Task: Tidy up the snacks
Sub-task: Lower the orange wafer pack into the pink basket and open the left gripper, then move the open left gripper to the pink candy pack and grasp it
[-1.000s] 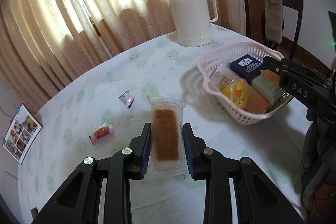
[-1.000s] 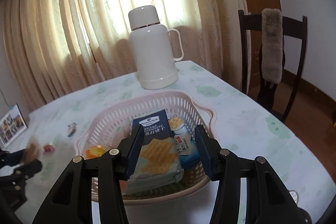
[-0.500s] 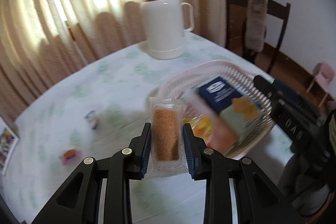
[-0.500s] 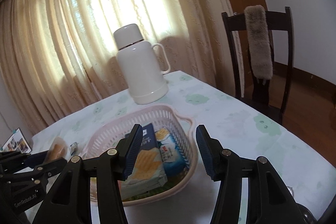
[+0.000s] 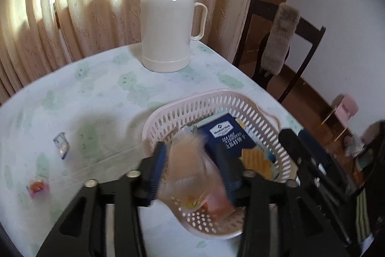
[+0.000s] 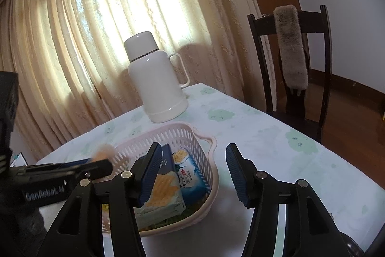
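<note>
My left gripper (image 5: 192, 168) is over the near rim of the pink plastic basket (image 5: 173, 122). Its jaws stand wider than the clear-wrapped brown snack bar (image 5: 190, 165), which shows blurred between them. The basket holds a dark blue cracker box (image 5: 226, 136) and other packets. In the right wrist view my right gripper (image 6: 192, 175) is open and empty above the basket's (image 6: 207, 175) right side, over the cracker box (image 6: 166, 187) and a blue-white packet (image 6: 192, 175). The left gripper's fingers (image 6: 96, 166) reach in from the left there.
A white thermos jug (image 5: 168, 28) stands at the table's far side. A small blue-white wrapped sweet (image 5: 61, 143) and a pink-orange sweet (image 5: 37, 186) lie on the tablecloth at left. A dark wooden chair (image 6: 291, 64) with a furry cover stands beyond the table's right edge.
My left gripper has carried the snack bar right, over the basket, and its jaws have spread; the bar is now blurred. My right gripper has lifted and drawn back a little.
</note>
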`<state>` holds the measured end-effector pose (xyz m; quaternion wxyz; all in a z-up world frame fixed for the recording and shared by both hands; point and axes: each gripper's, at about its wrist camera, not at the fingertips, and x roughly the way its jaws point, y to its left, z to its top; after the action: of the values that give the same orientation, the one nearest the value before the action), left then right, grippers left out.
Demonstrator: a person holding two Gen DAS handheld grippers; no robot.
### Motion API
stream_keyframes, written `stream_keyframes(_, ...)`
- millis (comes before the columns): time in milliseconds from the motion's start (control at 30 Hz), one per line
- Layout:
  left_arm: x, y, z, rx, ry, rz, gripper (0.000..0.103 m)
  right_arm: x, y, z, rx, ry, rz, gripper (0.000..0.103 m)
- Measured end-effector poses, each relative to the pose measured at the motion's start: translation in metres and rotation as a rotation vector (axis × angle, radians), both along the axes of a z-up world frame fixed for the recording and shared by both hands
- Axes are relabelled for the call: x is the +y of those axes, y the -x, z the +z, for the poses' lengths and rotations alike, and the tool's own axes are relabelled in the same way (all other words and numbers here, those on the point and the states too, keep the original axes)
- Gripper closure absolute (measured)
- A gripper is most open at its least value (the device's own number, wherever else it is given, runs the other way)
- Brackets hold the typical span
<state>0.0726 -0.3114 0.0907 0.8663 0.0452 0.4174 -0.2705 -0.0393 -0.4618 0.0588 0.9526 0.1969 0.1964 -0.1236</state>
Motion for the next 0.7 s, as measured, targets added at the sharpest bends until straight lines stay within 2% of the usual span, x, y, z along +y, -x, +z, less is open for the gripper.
stream_keyframes(33, 0.003, -0.002, 0.0, 0.007, 0.014, 0.009, 0.048, 0.001, 0.001, 0.0, 0.0, 0.0, 0.0, 0.046)
stream_keyframes(467, 0.043, -0.009, 0.013, -0.025, 0.008, 0.115, 0.048, 0.006, 0.003, 0.002, -0.025, 0.025, 0.013, 0.046)
stream_keyframes(600, 0.063, -0.013, 0.017, -0.037, 0.003, 0.158, 0.042, 0.01, 0.005, 0.003, -0.034, 0.037, 0.02, 0.046)
stream_keyframes(700, 0.08, -0.015, 0.018, -0.045, -0.006, 0.197, 0.041, 0.013, 0.004, 0.003, -0.037, 0.046, 0.024, 0.045)
